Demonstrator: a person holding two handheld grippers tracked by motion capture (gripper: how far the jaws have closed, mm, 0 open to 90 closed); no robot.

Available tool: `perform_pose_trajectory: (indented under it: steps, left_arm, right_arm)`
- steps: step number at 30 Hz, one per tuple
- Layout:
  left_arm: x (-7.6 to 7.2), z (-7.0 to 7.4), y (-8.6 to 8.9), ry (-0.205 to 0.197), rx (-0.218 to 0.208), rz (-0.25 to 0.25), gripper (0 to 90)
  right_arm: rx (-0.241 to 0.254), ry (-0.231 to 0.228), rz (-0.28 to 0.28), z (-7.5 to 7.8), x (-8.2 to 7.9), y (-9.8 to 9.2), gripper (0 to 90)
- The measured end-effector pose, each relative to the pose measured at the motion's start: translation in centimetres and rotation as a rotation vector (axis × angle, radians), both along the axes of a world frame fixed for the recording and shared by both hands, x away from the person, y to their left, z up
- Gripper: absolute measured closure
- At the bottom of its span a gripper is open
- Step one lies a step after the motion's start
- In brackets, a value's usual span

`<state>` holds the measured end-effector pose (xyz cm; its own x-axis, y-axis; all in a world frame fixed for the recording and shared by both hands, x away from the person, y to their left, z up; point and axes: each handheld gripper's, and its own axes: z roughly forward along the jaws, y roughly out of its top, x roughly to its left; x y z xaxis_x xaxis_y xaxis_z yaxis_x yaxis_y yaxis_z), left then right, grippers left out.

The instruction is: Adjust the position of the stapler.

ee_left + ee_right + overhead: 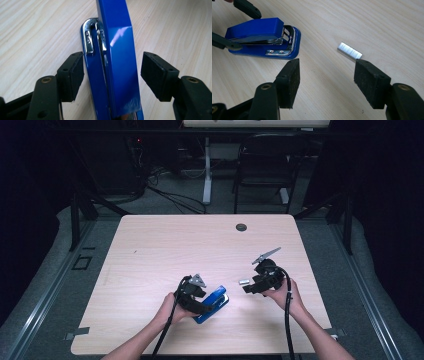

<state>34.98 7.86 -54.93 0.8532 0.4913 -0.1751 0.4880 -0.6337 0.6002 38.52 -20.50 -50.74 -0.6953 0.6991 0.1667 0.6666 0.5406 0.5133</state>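
Between the two black jaws of the left gripper (111,75) lies the blue stapler (113,62), flat on the pale wooden table (165,245) with its chrome end pointing away past the fingertips; the jaws stand about half open, the pad (75,75) on one side right at the stapler's edge, whether touching I cannot tell, the other pad clear of it with bare wood between, so nothing is clamped. Off to the side, the right gripper (327,80) hovers over the table with its jaws also roughly half open and nothing between them; a small silver strip of staples (349,51) lies just beyond the tip of one jaw, and the stapler sits farther off beyond the other jaw, well apart from the strip
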Motion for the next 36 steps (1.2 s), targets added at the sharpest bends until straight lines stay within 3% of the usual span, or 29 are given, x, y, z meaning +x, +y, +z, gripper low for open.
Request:
perform_pose_trajectory:
  steps: [3, 7, 12, 14, 17, 23, 36]
  left_arm:
    - [-0.3, -0.19, 0.29, 0.011, 0.003, 0.017, 34.1]
    - [-0.55, -0.48, 0.07, -0.006, 0.013, 0.035, 37.9]
    - [-0.76, -0.73, -0.14, -0.007, 0.012, 0.019, 47.5]
    - [-0.86, -0.81, -0.25, -0.018, 0.03, 0.019, 50.8]
    - [-0.89, -0.88, -0.31, -0.019, 0.017, 0.004, 56.3]
    - [-1.02, -0.88, -0.43, -0.041, 0.02, -0.007, 59.4]
    - [-0.47, -0.55, -0.27, -0.115, 0.054, -0.126, 61.5]
  right_arm:
    - [-0.001, -0.002, -0.003, 0.03, -0.03, 0.02, 37.6]
    - [0.008, -0.001, -0.005, -0.04, 0.02, -0.04, 37.6]
    - [0.002, 0.001, -0.004, -0.06, 0.07, -0.17, 37.6]
    - [0.002, 0.002, -0.005, -0.08, 0.09, -0.21, 37.6]
    - [0.001, 0.001, -0.005, -0.06, 0.09, -0.23, 37.6]
    - [0.0, 0.004, -0.006, -0.11, 0.16, -0.3, 37.8]
    - [0.002, 0.007, -0.012, -0.1, 0.1, -0.3, 37.6]
